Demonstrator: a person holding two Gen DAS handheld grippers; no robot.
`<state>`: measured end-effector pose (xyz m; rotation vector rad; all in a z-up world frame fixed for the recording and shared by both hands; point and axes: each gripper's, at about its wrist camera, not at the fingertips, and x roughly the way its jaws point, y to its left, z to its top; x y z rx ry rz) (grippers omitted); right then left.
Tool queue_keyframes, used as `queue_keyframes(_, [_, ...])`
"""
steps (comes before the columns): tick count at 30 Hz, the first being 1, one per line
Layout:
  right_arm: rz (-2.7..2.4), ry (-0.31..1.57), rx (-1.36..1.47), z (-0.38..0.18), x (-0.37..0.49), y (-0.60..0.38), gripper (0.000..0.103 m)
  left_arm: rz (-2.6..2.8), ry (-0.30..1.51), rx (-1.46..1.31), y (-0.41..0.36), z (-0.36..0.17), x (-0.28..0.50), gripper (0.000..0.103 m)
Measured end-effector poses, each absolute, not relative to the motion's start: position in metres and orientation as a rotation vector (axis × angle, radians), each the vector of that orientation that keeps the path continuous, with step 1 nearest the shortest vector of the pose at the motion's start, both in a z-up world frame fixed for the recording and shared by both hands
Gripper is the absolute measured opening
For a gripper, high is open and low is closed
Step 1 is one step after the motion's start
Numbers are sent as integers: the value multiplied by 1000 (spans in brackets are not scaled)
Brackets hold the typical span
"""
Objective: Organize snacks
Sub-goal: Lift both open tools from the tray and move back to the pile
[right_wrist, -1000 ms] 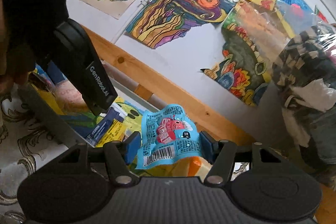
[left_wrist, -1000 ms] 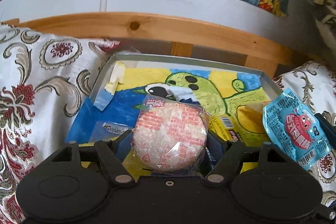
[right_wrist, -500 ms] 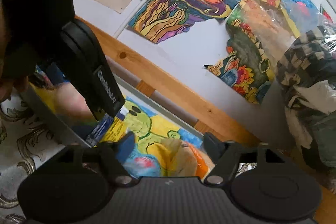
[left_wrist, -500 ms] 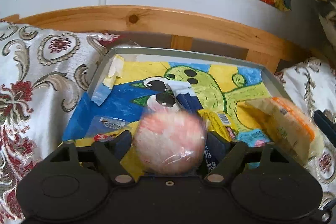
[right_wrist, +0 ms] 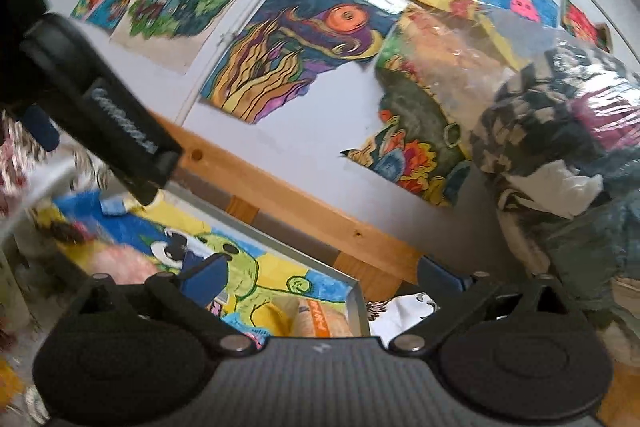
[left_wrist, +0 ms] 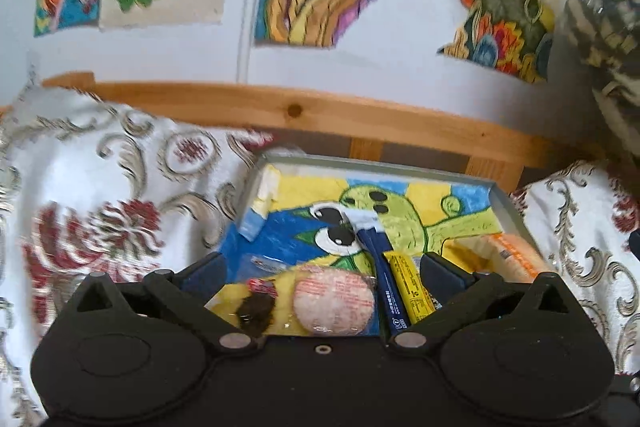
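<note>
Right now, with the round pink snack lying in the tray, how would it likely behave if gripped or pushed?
The round snack looks like a puffed cake in a clear wrapper, so probably light and brittle; a hard squeeze might crack it. The glossy film could slip against the fingers. Lying flat on the tray beside the blue and yellow packets, it should slide rather than roll.

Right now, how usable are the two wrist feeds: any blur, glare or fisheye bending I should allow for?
Left wrist view: tray and round snack are fairly sharp, the patterned cloth at left is motion-smeared, and the wooden rail bows from the fisheye. Right wrist view: the lower left is heavily smeared, glare flares on the clear plastic bag, and the left tool blocks the upper left.
</note>
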<state>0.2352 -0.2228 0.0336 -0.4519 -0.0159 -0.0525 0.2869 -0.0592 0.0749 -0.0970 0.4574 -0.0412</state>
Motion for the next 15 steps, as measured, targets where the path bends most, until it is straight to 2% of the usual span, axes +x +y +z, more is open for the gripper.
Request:
queue_keyframes(8, [-9, 1, -334, 61, 182, -235, 103, -26, 404, -63, -45, 100, 218, 102])
queue_keyframes(15, [11, -4, -282, 65, 132, -238, 103, -13, 394, -60, -28, 95, 157, 102])
